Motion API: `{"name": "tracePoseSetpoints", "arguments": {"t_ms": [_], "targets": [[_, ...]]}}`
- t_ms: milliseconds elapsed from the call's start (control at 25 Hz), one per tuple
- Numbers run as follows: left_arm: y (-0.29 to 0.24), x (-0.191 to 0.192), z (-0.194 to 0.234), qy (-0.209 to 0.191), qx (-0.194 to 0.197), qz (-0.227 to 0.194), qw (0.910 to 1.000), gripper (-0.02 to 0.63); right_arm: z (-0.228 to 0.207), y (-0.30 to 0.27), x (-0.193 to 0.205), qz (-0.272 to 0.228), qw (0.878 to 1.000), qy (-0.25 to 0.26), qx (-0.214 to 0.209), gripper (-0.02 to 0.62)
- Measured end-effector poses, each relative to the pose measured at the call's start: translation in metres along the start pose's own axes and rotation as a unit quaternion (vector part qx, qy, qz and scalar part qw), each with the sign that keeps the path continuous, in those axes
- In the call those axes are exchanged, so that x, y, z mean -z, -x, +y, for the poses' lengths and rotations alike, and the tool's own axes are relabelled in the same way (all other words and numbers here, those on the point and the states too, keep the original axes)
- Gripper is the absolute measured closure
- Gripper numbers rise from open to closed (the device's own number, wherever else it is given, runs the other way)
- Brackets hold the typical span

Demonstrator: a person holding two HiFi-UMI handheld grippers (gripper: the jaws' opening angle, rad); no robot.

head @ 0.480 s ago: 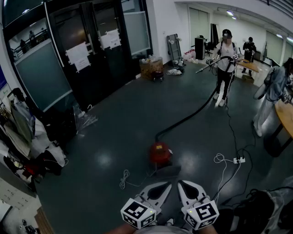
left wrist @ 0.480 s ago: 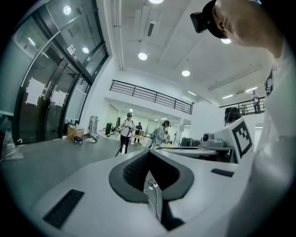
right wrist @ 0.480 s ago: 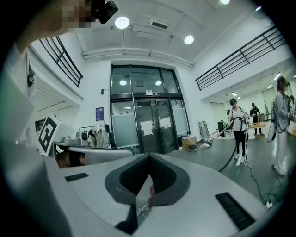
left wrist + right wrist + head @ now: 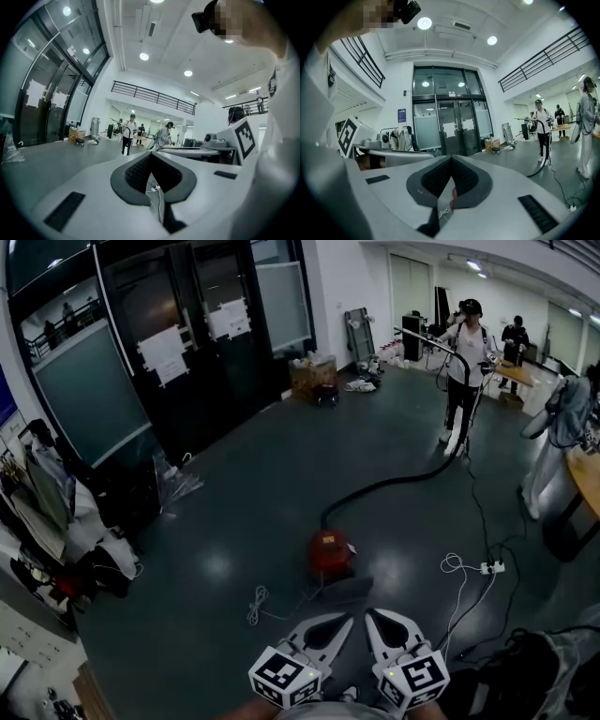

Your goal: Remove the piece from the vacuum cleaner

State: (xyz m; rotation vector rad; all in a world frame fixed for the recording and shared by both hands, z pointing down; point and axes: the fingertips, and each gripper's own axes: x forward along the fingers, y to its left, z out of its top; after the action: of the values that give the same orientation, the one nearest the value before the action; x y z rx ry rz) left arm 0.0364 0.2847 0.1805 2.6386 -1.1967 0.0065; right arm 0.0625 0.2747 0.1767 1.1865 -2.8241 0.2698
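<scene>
Both closed, nothing held | left claw (image 4: 151, 153) | right claw (image 4: 451, 157) | vacuum cleaner (image 4: 330, 552) well apart

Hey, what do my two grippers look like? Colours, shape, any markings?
They match. The left gripper and right gripper each have two pale grey jaws that together form a leaf shape, lined inside with dark textured pads. Each jaw's broad face carries a small black rectangular patch. Behind the jaws sits a white cube printed with black square markers.
</scene>
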Motion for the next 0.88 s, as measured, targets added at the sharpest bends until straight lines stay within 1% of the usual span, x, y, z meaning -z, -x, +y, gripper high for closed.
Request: {"name": "tracePoseSetpoints", "arguments": {"t_ms": [240, 480, 720, 880], "targets": [[0.002, 0.006, 0.005, -0.004, -0.014, 0.0, 0.9999, 0.6, 0.002, 0.005, 0.001, -0.008, 1.0, 0.004, -0.014, 0.578], [-0.004, 0.015, 0.013, 0.001, -0.039, 0.0, 0.9992, 0.6, -0.012, 0.013, 0.006, -0.013, 1.0, 0.004, -0.021, 0.578], [-0.007, 0.011, 0.021, -0.003, -0.044, 0.001, 0.999, 0.6, -0.019, 0.002, 0.003, -0.02, 1.0, -0.007, -0.018, 0.578], [-0.013, 0.011, 0.036, 0.001, -0.049, -0.001, 0.9988, 0.6, -0.023, -0.014, 0.003, -0.019, 1.0, -0.007, -0.023, 0.578]]}}
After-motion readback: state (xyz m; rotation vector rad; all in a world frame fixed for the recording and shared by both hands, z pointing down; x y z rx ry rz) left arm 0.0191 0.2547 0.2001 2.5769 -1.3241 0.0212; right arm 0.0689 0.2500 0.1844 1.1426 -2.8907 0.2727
